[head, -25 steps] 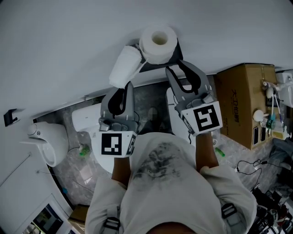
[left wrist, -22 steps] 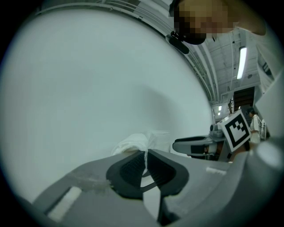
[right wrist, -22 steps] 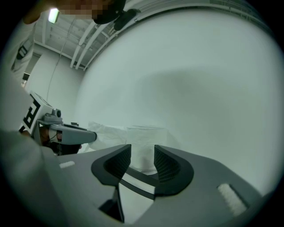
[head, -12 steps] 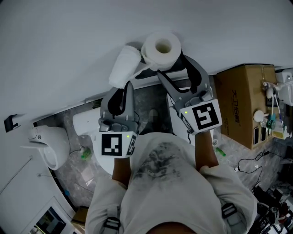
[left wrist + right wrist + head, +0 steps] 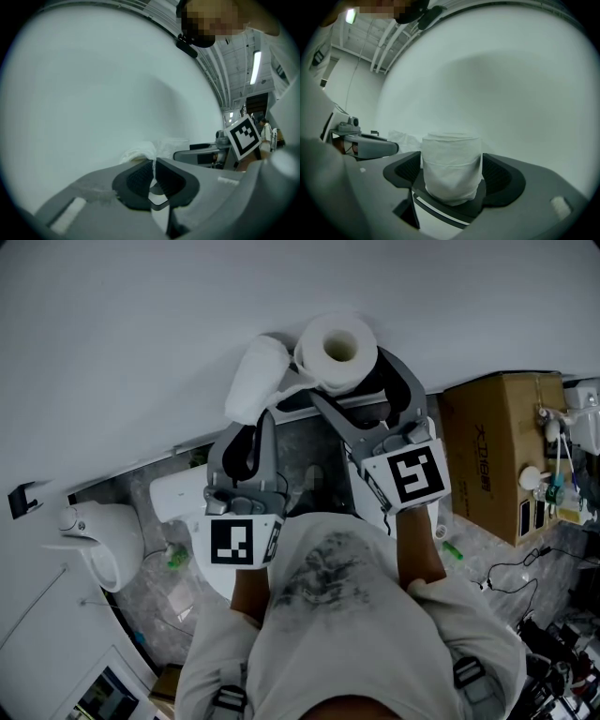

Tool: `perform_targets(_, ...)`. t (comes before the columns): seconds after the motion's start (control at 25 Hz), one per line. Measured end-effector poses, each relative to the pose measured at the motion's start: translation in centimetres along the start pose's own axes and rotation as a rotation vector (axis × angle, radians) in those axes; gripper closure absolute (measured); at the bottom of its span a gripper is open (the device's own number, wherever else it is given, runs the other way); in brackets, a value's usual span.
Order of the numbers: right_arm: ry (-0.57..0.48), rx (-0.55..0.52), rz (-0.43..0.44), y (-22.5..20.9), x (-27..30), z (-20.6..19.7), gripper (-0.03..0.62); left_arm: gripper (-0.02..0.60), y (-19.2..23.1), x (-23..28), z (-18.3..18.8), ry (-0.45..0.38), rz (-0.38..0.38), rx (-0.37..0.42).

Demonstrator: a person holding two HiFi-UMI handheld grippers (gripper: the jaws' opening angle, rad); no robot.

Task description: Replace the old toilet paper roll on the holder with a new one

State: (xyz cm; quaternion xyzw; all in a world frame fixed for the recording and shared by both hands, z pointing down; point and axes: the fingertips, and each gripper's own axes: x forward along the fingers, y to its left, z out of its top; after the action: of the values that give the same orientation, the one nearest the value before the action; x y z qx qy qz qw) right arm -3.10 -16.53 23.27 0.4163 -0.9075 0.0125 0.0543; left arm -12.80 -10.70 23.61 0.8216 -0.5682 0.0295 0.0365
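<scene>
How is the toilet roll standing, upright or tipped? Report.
Upright: the toilet roll has its wall vertical, and the head view looks down its core hole.

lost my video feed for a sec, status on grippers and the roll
Left gripper shut on tissue paper. Right gripper jaws just opening, toilet paper roll upright between them. No obstruction seen.

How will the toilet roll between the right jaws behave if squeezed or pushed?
Probably soft: the roll looks wrinkled and narrowed low down between the right gripper's jaws, which have just been opening. Likely light, given its hollow core. Standing on end, it would sooner tip than roll.
</scene>
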Motion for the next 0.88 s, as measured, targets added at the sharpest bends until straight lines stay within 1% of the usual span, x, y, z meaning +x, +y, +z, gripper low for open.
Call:
perform_targets(0.4,0.028,-0.021,-0.026,-0.2,1.1,-0.2,0.177,0.566,0.0,-0.1,0.0,-0.004,-0.009,-0.004)
perform_targets(0.52,0.034,-0.022,-0.027,-0.2,1.1,-0.3,0.191,0.566,0.0,-0.2,0.0,-0.009,-0.009,-0.009)
perform_targets(0.72,0.033,-0.011,-0.023,-0.4,0.8,-0.1,0.192,0.566,0.4,-0.5,0.3,-0.020,0.014,-0.014)
perform_targets(0.88,0.030,-0.015,-0.050,-1.3,0.7,-0.4,0.198,0.566,0.2,-0.4,0.3,-0.019,0.026,-0.013)
